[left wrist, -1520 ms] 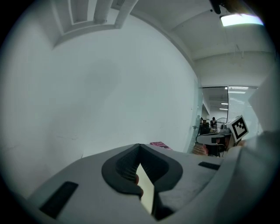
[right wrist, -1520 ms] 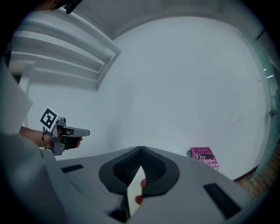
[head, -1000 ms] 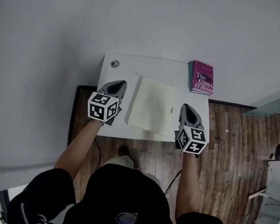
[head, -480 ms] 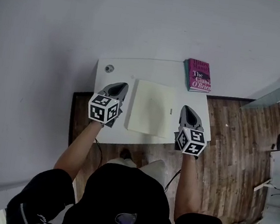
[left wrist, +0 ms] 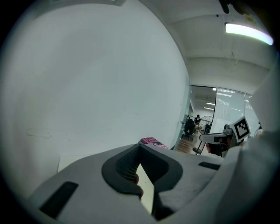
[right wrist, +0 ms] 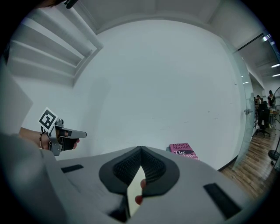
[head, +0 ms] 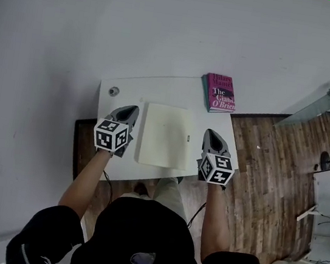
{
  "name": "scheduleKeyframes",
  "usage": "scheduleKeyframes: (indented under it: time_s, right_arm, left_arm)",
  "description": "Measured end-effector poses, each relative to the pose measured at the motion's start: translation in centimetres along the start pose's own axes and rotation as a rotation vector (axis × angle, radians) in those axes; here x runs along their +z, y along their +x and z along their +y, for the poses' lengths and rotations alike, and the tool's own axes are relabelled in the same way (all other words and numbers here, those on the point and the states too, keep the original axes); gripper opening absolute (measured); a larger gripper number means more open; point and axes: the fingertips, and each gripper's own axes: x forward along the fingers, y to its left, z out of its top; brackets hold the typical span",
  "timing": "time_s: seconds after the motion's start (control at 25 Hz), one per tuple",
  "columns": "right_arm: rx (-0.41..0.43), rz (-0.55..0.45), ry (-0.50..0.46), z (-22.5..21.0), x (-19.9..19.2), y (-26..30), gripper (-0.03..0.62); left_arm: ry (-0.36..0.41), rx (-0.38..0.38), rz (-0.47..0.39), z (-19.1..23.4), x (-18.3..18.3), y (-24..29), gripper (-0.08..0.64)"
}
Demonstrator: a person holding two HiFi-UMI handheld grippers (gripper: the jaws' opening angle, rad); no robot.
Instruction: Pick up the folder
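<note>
The folder [head: 164, 134] is a pale cream rectangle lying flat in the middle of the small white table [head: 159, 87]. My left gripper [head: 130, 112] hovers just off the folder's left edge, pointing toward the wall, its jaws shut with nothing in them. My right gripper [head: 211, 134] hovers off the folder's right edge in the same pose, also shut and empty. Neither touches the folder. In the left gripper view the closed left gripper tips [left wrist: 140, 146] meet in front of the wall. The right gripper view shows the right gripper tips [right wrist: 141, 149] meeting likewise.
A pink book [head: 220, 93] lies at the table's far right corner, also seen as the book [right wrist: 183, 149]. A small round fitting [head: 114, 90] sits at the far left corner. A white wall stands behind the table. Wood floor lies to the right.
Both grippers have sunk a little toward the table on either side of the folder. The head view has shifted, so the table sits further left. The folder has not moved.
</note>
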Motion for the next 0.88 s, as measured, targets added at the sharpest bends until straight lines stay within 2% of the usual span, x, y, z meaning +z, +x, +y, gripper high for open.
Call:
scheduleKeyframes:
  time_s: [0.36, 0.88]
  right_arm:
    - [-0.009, 0.003, 0.000, -1.4, 1.0, 1.4, 0.021]
    - [-0.004, 0.064, 0.008, -0.8, -1.0, 2.6, 0.021]
  left_arm:
    - [-0.010, -0.035, 0.013, -0.4, 0.4, 2.0, 0.018]
    - [-0.030, -0.059, 0.086, 0.4, -3.2, 2.5, 0.018]
